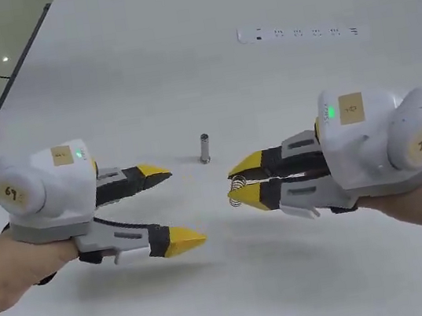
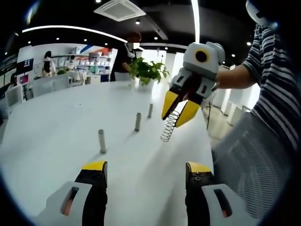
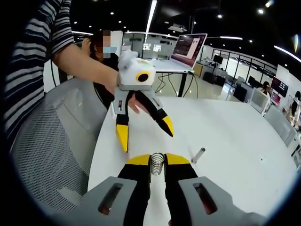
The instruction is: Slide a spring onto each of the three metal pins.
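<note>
R/H unit: right gripper, jaws pressed together on a spring, pinched near one end; the rest of the coil hangs free below the tips, apparently clear of the table. L/H unit: left gripper, jaws spread wide, nothing held, hovering opp. the right one. Pins per left gripper view: nearest pin, middle pin, far pin, all upright in a loose row, apart from each other; too small to tell whether any already carries a coil. Step in hand, judged: bring spring over a pin and thread it on. Recommend: set coil axis vertical, centre the open end over the pin top, lower slowly, release only once several turns are over the shaft. Keep grip light, as thin wire will prob. squash or flick sideways. Materials: pins are short grey metal cylinders, seemingly free-standing. Spring is thin bright wire, open-wound, flexible. Tabletop is smooth matt white, so a nudged pin prob. topples or skates.
</note>
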